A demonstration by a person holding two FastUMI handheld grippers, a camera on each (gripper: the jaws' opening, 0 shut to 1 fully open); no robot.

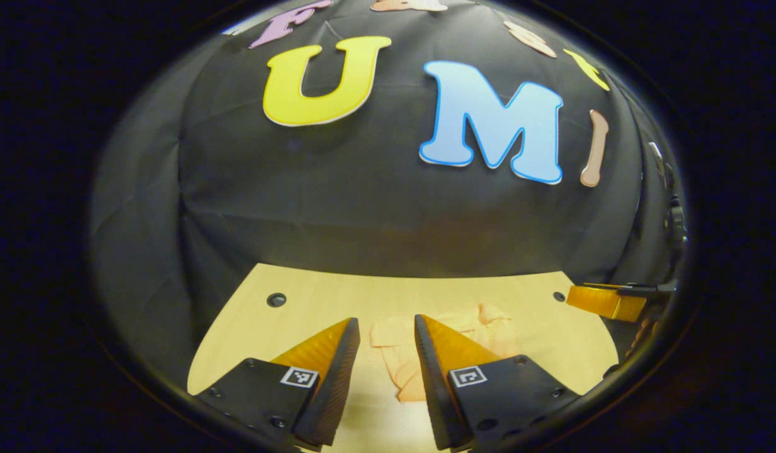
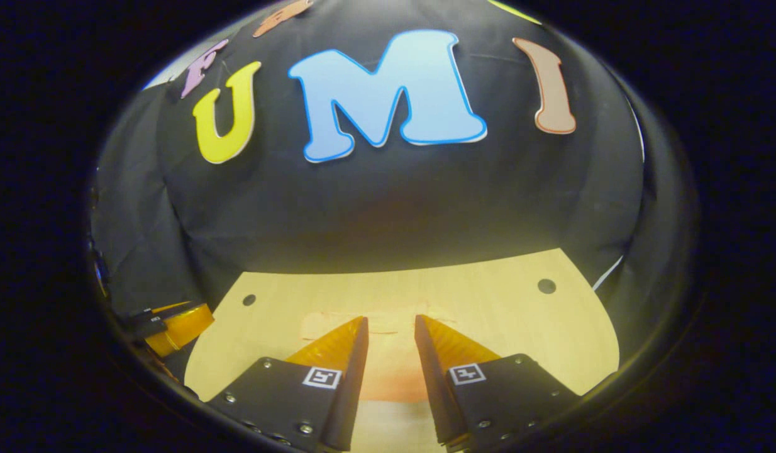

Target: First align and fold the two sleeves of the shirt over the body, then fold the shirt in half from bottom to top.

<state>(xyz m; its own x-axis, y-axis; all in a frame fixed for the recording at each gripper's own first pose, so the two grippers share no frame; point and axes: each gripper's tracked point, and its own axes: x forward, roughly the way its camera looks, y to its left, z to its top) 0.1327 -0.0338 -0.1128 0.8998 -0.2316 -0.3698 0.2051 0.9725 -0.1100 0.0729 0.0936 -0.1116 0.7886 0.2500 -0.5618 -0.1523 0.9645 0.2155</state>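
In the left gripper view, a small dark hole sits in the wooden table at the lower left of the frame, near the far edge. To the right of it, at the bottom centre, the left gripper points forward. Its two fingers stand apart with a clear gap, and nothing is between them. Through this gap and just to the right of it, the shirt lies on the table; it is pale peach and looks crumpled, with some folds. The fingers are above the cloth and I cannot tell if they touch it. Further right, a second hole shows near the table edge. At the right edge of the frame, the right gripper comes in from the side, over the corner of the table.

In the right gripper view, the left gripper shows at the lower left edge of the frame, beside the table. A hole is just right of it. At the bottom centre the right gripper is also open, with a moderate gap and nothing held. The shirt lies flat below and between its fingers, and its far edge reaches a little past the fingertips. Another hole is at the right side of the table.
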